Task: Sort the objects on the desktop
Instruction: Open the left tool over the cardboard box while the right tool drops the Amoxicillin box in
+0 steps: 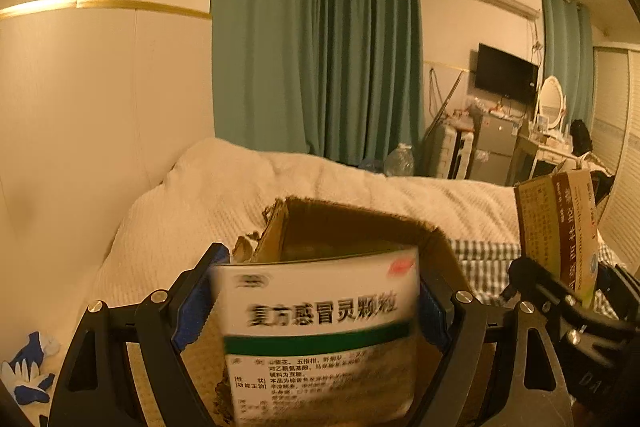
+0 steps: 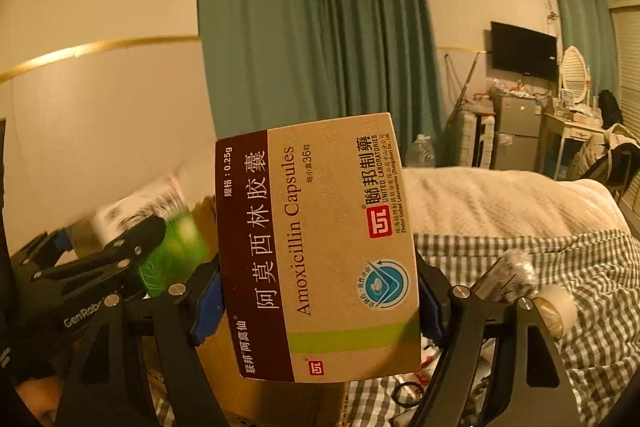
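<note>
In the left wrist view, my left gripper (image 1: 316,311) is shut on a white medicine box with a green stripe (image 1: 320,347), its blue pads (image 1: 192,311) pressing both sides. An open brown cardboard box (image 1: 352,231) sits just behind it. My right gripper (image 2: 320,303) is shut on a tan and maroon Amoxicillin Capsules box (image 2: 340,227), held upright on end. The cardboard box (image 2: 276,399) lies below it. Each view shows the other tool: the left gripper (image 2: 120,247) with its white and green box (image 2: 168,239), and the right gripper (image 1: 560,287) with the tan box (image 1: 556,227).
A white blanket (image 1: 200,203) and a grey checked cloth (image 2: 580,267) cover the bed. A tape roll (image 2: 556,311) and small clutter lie on the checked cloth. Blue and white gloves (image 1: 28,375) lie at the lower left. A water bottle (image 1: 400,159) stands beyond.
</note>
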Demonstrator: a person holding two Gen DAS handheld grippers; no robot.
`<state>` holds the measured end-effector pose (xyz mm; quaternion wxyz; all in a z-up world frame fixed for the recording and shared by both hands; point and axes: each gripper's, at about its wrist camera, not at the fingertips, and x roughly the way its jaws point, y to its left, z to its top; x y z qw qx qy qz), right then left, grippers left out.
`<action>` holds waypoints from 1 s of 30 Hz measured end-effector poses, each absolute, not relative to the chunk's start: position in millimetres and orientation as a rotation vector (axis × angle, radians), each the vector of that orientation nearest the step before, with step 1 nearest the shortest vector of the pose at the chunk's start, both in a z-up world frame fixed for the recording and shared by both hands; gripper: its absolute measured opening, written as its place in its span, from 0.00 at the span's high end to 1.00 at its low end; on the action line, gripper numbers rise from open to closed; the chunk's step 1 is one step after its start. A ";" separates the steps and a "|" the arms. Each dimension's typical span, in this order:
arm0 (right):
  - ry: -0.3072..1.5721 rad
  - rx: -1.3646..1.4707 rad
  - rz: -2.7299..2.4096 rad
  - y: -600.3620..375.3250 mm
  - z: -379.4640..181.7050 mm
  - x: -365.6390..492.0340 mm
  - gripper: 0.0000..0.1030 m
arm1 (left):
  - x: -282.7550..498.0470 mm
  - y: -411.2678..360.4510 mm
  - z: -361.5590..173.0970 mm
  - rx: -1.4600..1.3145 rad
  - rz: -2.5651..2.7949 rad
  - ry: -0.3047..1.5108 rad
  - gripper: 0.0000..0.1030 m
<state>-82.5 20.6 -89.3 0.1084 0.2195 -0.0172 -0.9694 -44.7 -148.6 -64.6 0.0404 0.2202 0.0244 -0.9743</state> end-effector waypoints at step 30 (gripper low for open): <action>0.139 0.890 -2.712 1.7 -167.2 -126.9 0.12 | -74.0 -143.5 -102.4 0.866 -2.911 -0.023 0.22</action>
